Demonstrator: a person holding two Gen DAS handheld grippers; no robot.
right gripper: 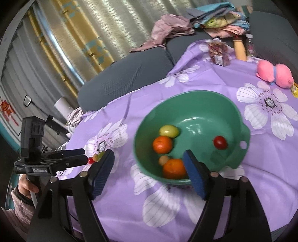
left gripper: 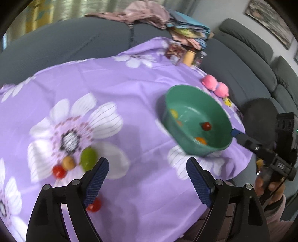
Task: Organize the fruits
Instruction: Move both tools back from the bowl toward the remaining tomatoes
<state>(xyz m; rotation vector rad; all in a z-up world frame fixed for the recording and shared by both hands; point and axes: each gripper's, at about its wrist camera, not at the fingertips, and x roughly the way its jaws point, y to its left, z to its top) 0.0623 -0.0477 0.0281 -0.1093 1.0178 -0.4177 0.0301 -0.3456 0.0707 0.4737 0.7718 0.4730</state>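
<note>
A green bowl (left gripper: 195, 104) stands on the purple flowered cloth (left gripper: 130, 93). In the right wrist view the bowl (right gripper: 204, 104) holds two oranges (right gripper: 162, 144), a yellow-green fruit (right gripper: 169, 131), a small tan fruit (right gripper: 163, 160) and a red tomato (right gripper: 220, 142). My right gripper (right gripper: 149, 160) hovers open over the bowl's near rim, nothing between its fingers. On the cloth lie a green fruit (left gripper: 89, 158), a tan fruit (left gripper: 68, 162) and two red tomatoes (left gripper: 59, 171), one (left gripper: 94, 204) partly behind a finger. My left gripper (left gripper: 147, 167) is open and empty, just right of them.
A pink plush toy (right gripper: 273, 73), a snack packet (right gripper: 218, 53) and a wooden cylinder (right gripper: 240, 49) sit at the cloth's far side. A grey sofa (left gripper: 74, 46) with piled clothes (left gripper: 149, 13) wraps around the table. The table edge drops off near the bowl's right.
</note>
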